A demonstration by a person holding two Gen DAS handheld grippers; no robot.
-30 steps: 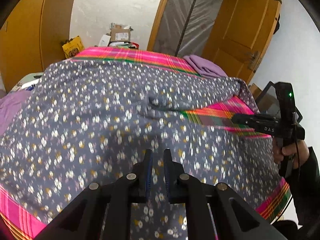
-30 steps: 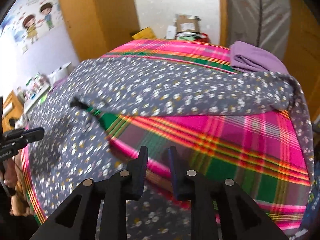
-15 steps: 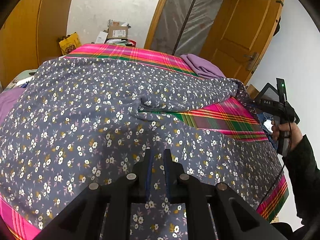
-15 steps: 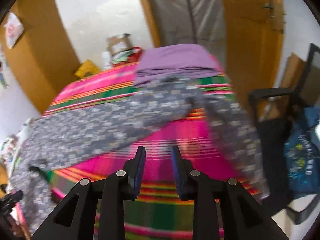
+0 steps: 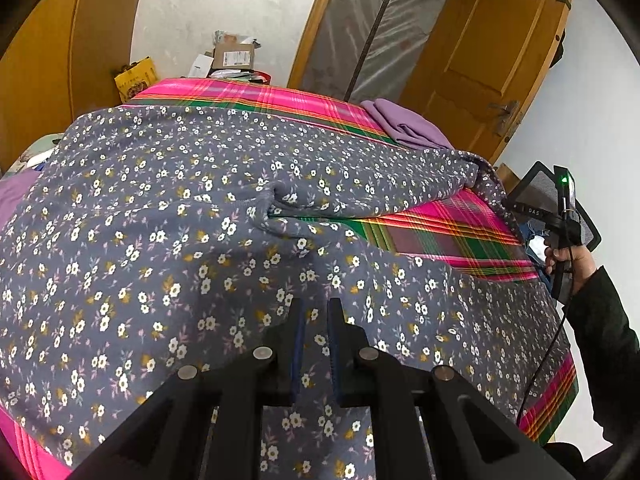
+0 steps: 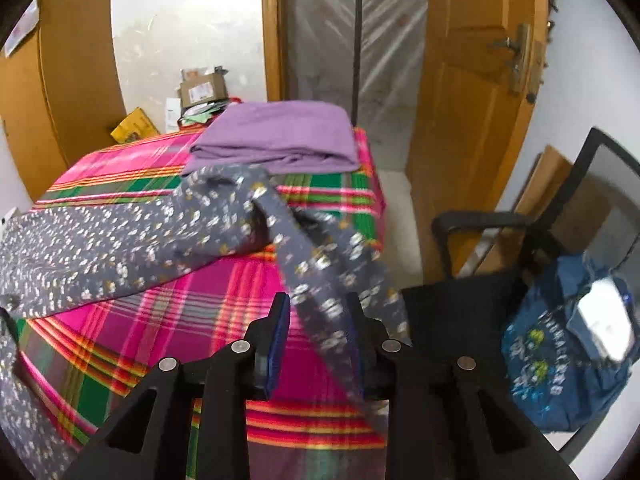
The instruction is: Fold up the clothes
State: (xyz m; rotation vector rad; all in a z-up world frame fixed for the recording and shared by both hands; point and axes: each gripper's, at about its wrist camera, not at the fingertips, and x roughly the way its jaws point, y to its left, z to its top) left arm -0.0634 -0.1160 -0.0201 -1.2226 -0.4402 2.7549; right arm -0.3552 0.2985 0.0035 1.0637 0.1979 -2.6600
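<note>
Right wrist: floral garment (image 6: 320,280) strip between parted, just-widened jaws | left jaws narrow, garment between.

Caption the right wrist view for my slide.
Right gripper straddles the floral garment's hanging end at the plaid bed's corner.

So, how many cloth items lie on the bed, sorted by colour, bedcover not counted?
Grey floral: 1, the garment spread over the bed, its end hanging off the edge.
Purple: 2, a folded cloth at the far corner and another piece at the left edge.
Total: 3
</note>
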